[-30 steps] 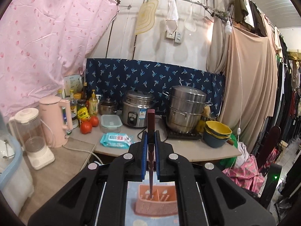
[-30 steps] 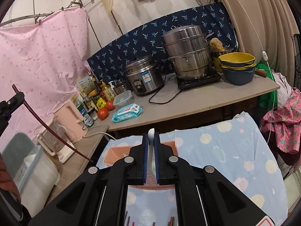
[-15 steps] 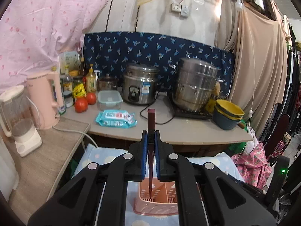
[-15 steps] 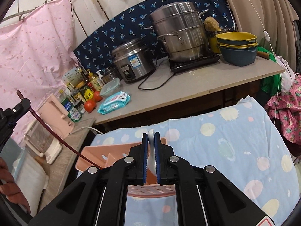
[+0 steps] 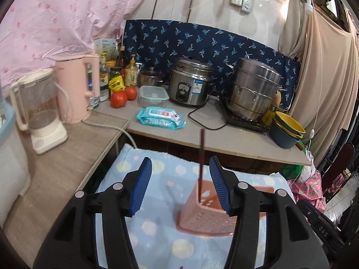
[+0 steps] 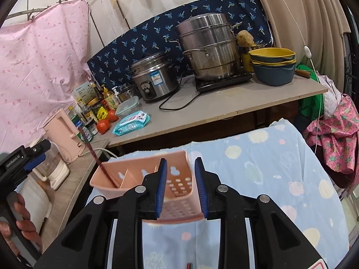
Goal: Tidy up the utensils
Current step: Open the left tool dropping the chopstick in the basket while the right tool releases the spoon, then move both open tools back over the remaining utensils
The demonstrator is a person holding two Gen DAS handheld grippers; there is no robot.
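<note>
Dark red chopstick standing in the pink utensil holder, both grippers released.

The chopstick [image 5: 201, 161] leans upright in the left end compartment of the perforated pink holder [image 6: 179, 186] on the blue dotted cloth [image 6: 269, 170]. Left gripper [image 5: 180, 183] and right gripper [image 6: 180, 188] have jaws spread, empty.
</note>
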